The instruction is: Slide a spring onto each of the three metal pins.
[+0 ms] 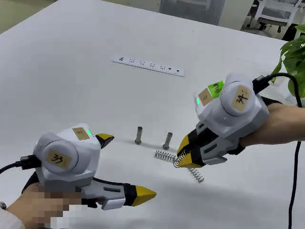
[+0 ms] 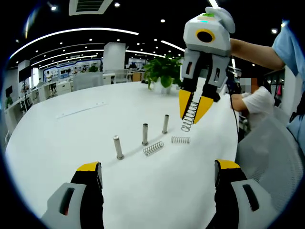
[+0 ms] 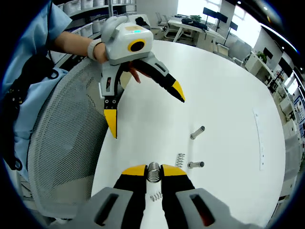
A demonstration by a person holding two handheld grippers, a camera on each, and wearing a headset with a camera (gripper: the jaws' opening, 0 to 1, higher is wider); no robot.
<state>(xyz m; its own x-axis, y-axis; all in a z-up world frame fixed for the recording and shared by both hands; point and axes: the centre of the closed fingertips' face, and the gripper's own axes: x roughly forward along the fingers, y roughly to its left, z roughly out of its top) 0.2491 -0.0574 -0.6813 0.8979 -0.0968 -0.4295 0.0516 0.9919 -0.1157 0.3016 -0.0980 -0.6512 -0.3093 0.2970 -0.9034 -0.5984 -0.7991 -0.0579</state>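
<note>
- 3 pins: near pin, mid pin, far pin. Grey metal, each w/ a wider collar at top. All upright on the white table, in one row, spaced apart, all bare.
- Held spring: thin silver coil, pinched btwn the yellow tips of the right gripper. Hangs off the table at a tilt, lower end just above the surface, near far pin.
- Inner spring: lies flat on its side, just beside mid pin, not touching it.
- Outer spring: shorter-looking, also flat on its side, under the held spring, apart from the inner one.
</note>
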